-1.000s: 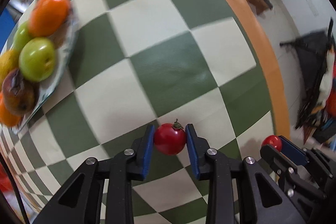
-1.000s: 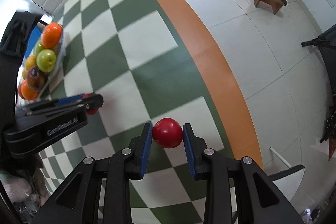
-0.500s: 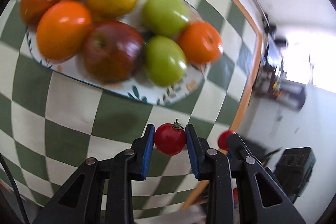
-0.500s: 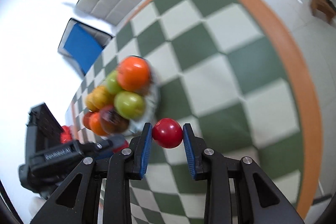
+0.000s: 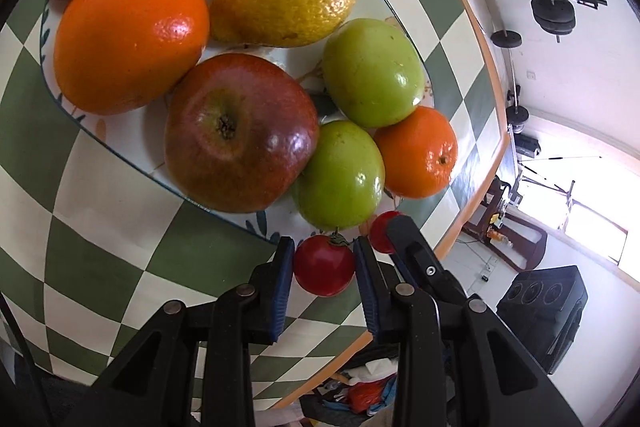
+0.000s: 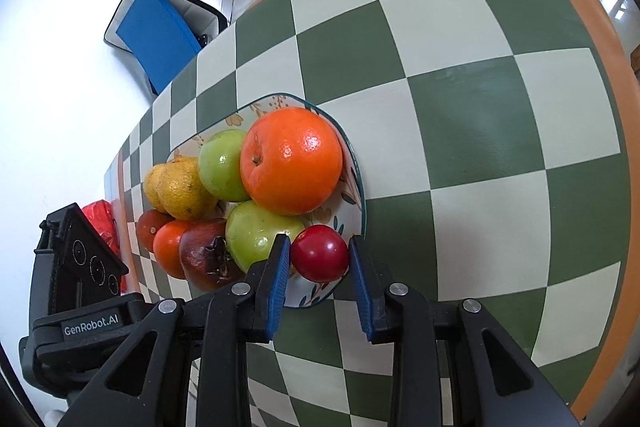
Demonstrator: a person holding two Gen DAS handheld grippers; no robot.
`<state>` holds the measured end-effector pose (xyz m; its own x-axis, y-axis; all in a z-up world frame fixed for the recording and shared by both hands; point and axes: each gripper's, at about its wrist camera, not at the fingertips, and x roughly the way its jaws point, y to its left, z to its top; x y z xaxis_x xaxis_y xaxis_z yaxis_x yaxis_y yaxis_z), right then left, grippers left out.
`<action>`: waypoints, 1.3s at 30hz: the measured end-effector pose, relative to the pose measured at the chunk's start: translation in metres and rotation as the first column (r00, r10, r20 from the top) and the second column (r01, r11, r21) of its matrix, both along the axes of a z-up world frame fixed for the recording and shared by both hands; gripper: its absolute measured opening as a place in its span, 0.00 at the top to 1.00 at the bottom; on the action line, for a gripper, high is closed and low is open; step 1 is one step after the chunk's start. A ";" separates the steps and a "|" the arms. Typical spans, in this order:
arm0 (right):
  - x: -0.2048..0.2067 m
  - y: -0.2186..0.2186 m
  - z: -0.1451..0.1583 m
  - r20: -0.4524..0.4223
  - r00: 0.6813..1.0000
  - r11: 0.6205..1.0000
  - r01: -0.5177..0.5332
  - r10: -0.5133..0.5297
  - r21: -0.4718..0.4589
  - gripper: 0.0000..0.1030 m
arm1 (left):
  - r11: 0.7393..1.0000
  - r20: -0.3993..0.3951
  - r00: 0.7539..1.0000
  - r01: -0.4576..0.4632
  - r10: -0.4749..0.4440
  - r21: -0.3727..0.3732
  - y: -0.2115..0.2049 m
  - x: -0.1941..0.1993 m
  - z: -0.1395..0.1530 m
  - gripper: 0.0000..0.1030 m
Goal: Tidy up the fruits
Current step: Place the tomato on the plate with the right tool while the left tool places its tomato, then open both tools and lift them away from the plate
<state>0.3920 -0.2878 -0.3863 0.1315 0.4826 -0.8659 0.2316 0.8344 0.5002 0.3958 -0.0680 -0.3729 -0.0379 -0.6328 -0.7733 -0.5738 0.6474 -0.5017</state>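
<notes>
Left gripper (image 5: pixel 324 265) being kept clamped on small red stemmed fruit (image 5: pixel 324 270), held at near rim of plate (image 5: pixel 256 223).

Right gripper (image 6: pixel 319 259) being kept clamped on red round fruit (image 6: pixel 319 253), over plate (image 6: pixel 357 183) edge, touching green apple (image 6: pixel 260 233).

Free spot being judged directly ahead of both; right gripper nearer.

Left gripper (image 5: pixel 324 265): matte black angular plastic frame, triangular cut-outs.
Left finger pads (image 5: pixel 282 281): blue, ribbed.
Right gripper (image 6: pixel 319 261): same black frame, blue pads.
Screws (image 6: pixel 241 289): round, silver.
Marking (image 6: pixel 91 325): white "GenRobot.AI" lettering on the left gripper's side.
</notes>
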 end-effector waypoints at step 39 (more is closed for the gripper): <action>-0.123 0.074 0.151 0.268 0.955 0.863 0.028 0.125 -0.504 0.05 | 0.622 0.258 0.769 0.220 -0.584 0.752 0.046 -0.081 0.158 0.04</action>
<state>0.2692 -0.2143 -0.2356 0.3939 0.0097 -0.9191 0.0979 0.9938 0.0525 0.3150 -0.0223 -0.2151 0.2955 0.0321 -0.9548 0.0016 0.9994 0.0341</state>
